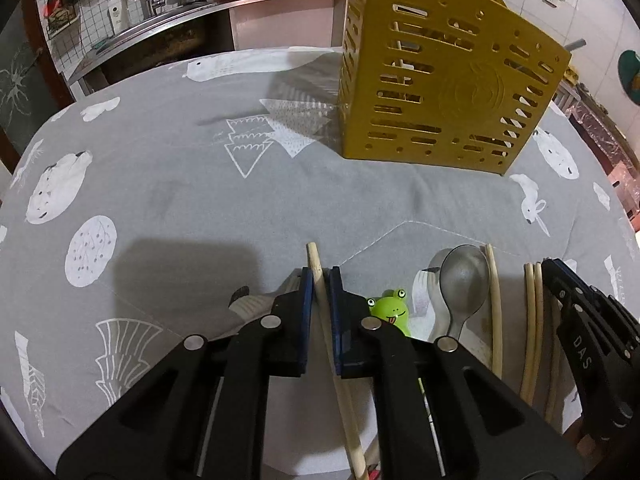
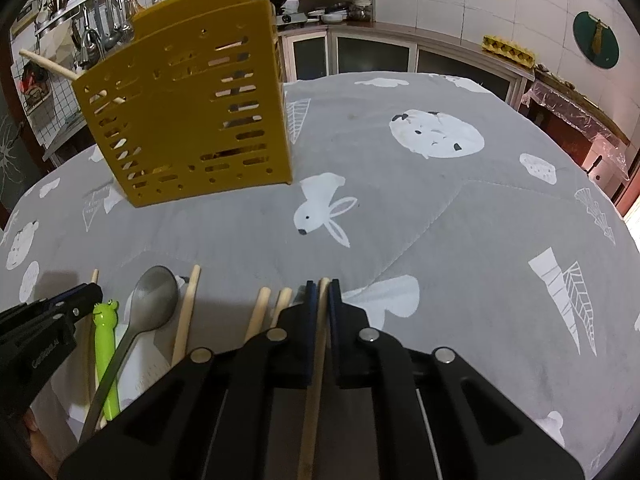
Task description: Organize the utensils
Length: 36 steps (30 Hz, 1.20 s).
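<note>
A yellow slotted utensil holder [image 1: 444, 80] stands on the grey patterned tablecloth at the far side; it also shows in the right wrist view [image 2: 188, 112], with a chopstick [image 2: 48, 65] sticking out of it. My left gripper [image 1: 320, 276] is shut on a wooden chopstick [image 1: 318, 280] near the front edge. My right gripper [image 2: 323, 286] is shut on another wooden chopstick [image 2: 320, 320]. Between the grippers lie a metal spoon [image 1: 464, 280], a green frog utensil [image 1: 390, 308] and loose chopsticks [image 1: 496, 300]. The right gripper shows at the right edge of the left view [image 1: 580, 312].
The grey cloth [image 2: 440, 208] with white animal prints covers the table. A kitchen counter, sink and hanging tools [image 2: 104, 32] run behind it. Cabinets and a tiled wall [image 2: 440, 0] stand at the back right.
</note>
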Each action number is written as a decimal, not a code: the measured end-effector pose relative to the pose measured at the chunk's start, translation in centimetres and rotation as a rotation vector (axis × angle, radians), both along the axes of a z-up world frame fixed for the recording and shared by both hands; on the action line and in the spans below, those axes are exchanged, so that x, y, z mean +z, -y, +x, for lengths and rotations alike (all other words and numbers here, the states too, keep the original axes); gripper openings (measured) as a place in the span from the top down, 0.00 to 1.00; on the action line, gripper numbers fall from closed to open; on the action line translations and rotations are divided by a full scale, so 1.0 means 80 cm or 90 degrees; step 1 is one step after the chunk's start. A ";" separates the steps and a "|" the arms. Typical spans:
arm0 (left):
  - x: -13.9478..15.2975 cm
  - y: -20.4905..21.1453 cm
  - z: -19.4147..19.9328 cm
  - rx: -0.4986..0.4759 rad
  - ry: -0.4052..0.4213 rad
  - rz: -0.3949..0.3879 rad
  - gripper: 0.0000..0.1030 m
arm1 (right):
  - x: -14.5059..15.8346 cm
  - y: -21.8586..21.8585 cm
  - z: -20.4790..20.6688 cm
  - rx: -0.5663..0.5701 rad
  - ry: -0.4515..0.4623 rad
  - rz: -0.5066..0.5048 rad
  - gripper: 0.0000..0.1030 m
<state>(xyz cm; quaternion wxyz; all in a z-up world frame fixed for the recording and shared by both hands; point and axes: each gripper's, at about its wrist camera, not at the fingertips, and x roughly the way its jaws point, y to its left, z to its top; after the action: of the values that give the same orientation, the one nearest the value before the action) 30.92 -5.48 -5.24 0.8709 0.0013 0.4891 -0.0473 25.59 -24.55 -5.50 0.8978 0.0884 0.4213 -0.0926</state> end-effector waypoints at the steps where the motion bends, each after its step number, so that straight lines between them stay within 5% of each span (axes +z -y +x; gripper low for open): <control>1: 0.001 -0.002 0.000 0.001 -0.001 -0.007 0.94 | 0.002 0.001 -0.002 -0.002 0.004 0.000 0.94; 10: 0.019 -0.008 -0.009 -0.004 0.035 -0.021 0.96 | 0.033 0.017 -0.018 -0.008 0.058 0.016 0.95; 24: 0.106 -0.043 -0.083 -0.010 0.197 -0.068 0.96 | 0.086 0.022 -0.063 0.025 0.182 0.041 0.95; 36: 0.133 -0.060 -0.144 -0.010 0.299 -0.057 0.95 | 0.124 0.014 -0.126 0.039 0.306 0.026 0.95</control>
<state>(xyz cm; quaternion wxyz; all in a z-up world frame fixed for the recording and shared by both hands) 19.42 -0.70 5.36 0.9596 -0.0226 0.2702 -0.0746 15.54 -25.68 4.39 0.9727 0.1130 0.2000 -0.0333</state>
